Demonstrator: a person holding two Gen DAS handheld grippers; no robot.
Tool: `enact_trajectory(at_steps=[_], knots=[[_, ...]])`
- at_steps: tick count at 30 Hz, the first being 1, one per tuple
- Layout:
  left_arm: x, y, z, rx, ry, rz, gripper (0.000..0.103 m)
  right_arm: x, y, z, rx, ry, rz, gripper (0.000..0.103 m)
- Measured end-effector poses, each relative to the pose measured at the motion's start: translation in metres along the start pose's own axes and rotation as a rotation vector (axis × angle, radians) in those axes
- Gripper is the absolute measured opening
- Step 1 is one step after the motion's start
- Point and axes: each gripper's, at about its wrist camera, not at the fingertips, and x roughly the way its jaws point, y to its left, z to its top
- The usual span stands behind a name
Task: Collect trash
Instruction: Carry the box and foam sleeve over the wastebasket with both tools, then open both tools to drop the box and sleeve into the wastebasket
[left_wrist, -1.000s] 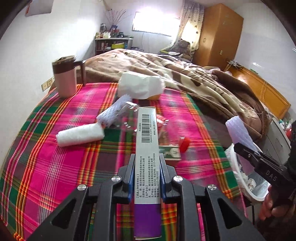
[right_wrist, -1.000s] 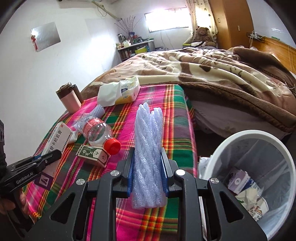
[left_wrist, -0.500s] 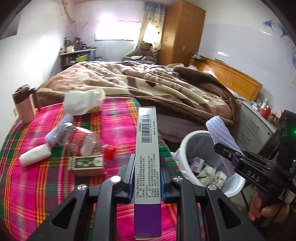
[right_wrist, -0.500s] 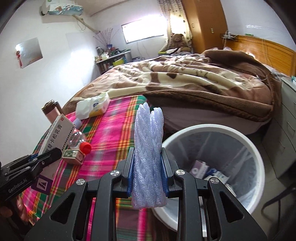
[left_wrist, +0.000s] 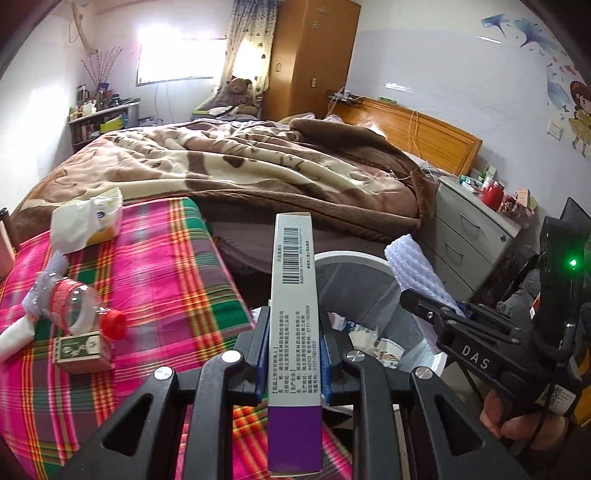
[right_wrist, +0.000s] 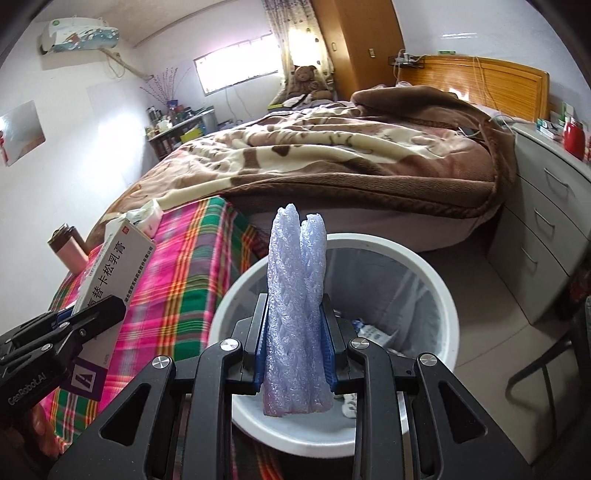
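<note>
My left gripper (left_wrist: 293, 354) is shut on a long white and purple medicine box (left_wrist: 293, 314), which it holds over the edge of the plaid-covered table, beside the white trash bin (left_wrist: 354, 258). My right gripper (right_wrist: 295, 343) is shut on a pale blue foam net sleeve (right_wrist: 295, 314), held above the open trash bin (right_wrist: 436, 280). Paper scraps and cartons lie inside the bin. In the right wrist view the left gripper (right_wrist: 70, 325) and its medicine box (right_wrist: 110, 273) show at the left. On the table lie a plastic bottle (left_wrist: 74, 302) with a red cap and a small green box (left_wrist: 79, 349).
A tissue pack (left_wrist: 88, 218) and a white roll (left_wrist: 14, 336) lie on the plaid cloth (left_wrist: 166, 280). A bed with a brown blanket (left_wrist: 240, 170) stands behind, and a grey drawer unit (left_wrist: 476, 236) to the bin's right. A pink mug (right_wrist: 68, 247) stands at the table's far corner.
Both grippers have swung right, away from the table and toward the bin. The foam sleeve now hangs over the bin's opening, and the medicine box has reached the table's edge.
</note>
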Motion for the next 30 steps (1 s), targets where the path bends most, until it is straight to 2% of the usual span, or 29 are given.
enact_trajectory(at_steps=[11,27,30], knots=[[0.031,-0.035,0.004,0.016,0.045,-0.072,0.023,0.013,-0.031,-0.007,0.038,0.053,-0.049,0.025],[0.055,-0.053,0.003,0.04,0.081,-0.069,0.024,0.017,-0.042,-0.006,0.04,0.078,-0.062,0.026],[0.056,-0.052,0.003,0.035,0.084,-0.069,0.047,0.019,-0.043,-0.005,0.044,0.081,-0.062,0.027]])
